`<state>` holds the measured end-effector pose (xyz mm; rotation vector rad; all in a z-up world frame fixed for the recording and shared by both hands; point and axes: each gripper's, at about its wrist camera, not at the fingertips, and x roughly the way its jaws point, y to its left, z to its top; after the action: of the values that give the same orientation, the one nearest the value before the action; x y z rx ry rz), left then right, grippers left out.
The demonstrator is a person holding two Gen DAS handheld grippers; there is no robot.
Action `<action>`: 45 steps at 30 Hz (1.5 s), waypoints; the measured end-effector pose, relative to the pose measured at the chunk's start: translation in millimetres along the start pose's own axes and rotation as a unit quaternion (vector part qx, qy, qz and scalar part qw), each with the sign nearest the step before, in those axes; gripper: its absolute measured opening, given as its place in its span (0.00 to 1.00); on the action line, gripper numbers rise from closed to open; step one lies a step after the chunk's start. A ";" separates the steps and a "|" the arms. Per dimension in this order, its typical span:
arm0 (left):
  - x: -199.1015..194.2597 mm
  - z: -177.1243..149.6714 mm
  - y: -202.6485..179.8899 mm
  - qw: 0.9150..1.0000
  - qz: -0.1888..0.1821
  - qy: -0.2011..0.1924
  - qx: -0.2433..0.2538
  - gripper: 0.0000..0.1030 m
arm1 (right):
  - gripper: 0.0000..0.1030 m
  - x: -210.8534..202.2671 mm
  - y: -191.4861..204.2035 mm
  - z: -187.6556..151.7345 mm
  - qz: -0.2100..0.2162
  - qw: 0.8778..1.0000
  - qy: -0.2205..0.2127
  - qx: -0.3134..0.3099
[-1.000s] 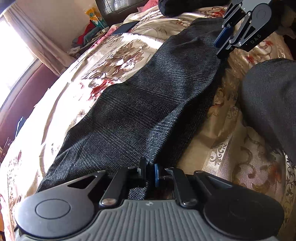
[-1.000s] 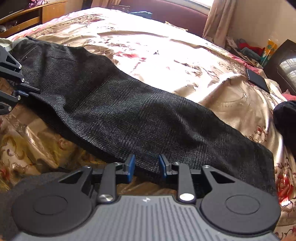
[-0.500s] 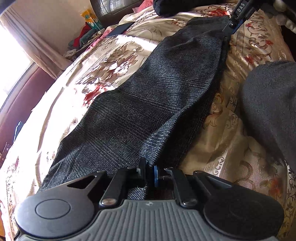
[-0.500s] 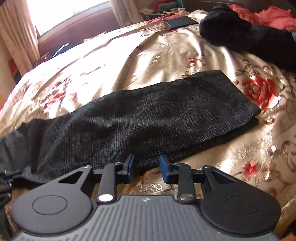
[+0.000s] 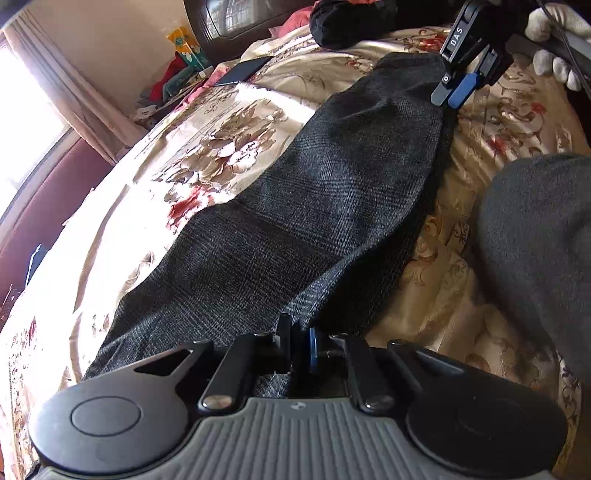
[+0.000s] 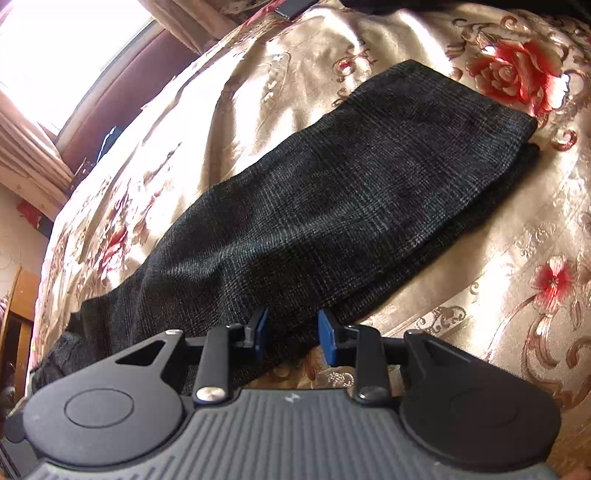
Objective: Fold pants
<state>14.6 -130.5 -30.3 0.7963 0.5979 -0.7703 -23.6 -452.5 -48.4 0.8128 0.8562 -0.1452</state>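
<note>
Dark grey checked pants (image 5: 314, 206) lie folded lengthwise, one leg on the other, along a gold floral bedspread (image 5: 207, 147). My left gripper (image 5: 301, 345) is shut on the near edge of the pants at the waist end. My right gripper (image 5: 456, 94) shows in the left wrist view over the far leg end, held by a white-gloved hand. In the right wrist view the right gripper (image 6: 293, 332) is open, with its fingertips over the near edge of the pants (image 6: 351, 192), close to the hem end.
A dark garment (image 5: 354, 18) lies at the head of the bed. A black phone (image 5: 242, 70) lies on the bedspread near the far left corner. The person's grey-clad leg (image 5: 535, 236) is at the right. A window and curtains (image 6: 44, 110) are at the left.
My right gripper has moved along the pants from the middle toward the leg end and turned to face it, staying open. My left gripper has stayed shut on the waist edge.
</note>
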 end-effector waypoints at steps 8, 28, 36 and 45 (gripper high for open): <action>10.8 31.6 -27.7 0.999 0.008 -0.031 -0.011 0.27 | 0.39 0.6 -21.0 0.9 0.073 0.993 -0.018 0.092; 23.4 86.2 -41.5 0.996 -0.010 -0.090 -0.010 0.27 | 0.45 7.9 -12.7 -24.1 0.182 0.971 0.052 0.147; 8.9 76.8 -51.5 0.996 -0.028 -0.084 0.015 0.27 | 0.45 29.2 -0.8 -27.5 0.169 0.974 0.065 0.136; 11.9 69.0 -60.2 0.996 -0.037 -0.079 0.033 0.32 | 0.45 33.4 4.3 -37.0 0.168 0.972 0.081 0.142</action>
<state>-13.4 -218.2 -23.9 0.7689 0.4647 -0.9166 -22.3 -417.5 -84.1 1.2391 0.8488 0.1021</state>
